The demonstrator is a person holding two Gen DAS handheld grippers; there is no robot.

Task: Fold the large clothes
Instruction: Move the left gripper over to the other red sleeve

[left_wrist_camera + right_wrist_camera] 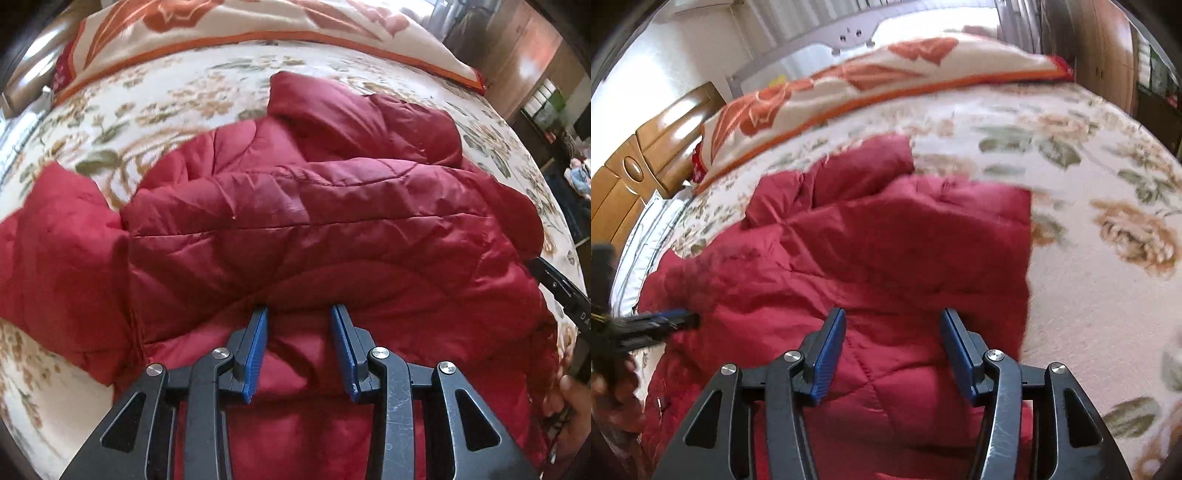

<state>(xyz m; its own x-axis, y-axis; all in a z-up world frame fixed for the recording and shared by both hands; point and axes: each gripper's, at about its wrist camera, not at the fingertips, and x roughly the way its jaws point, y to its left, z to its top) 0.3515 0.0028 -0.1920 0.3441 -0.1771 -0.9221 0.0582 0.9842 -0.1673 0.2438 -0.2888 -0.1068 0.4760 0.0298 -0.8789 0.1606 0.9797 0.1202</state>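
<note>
A red quilted puffer jacket (295, 229) lies crumpled on the floral bedspread (147, 107), one sleeve (59, 251) spread out to the left. My left gripper (300, 312) is open just above the jacket's near part, nothing between its blue pads. The jacket also shows in the right wrist view (886, 251). My right gripper (894, 317) is open above the jacket's near right part, empty. The left gripper's tip shows at the left edge of the right wrist view (665, 319), and the right gripper's black body at the right edge of the left wrist view (561, 291).
A folded cream and orange blanket (871, 85) lies across the far end of the bed. Wooden furniture (639, 166) stands at the bed's far left. A wooden wardrobe (1108, 48) stands at the far right.
</note>
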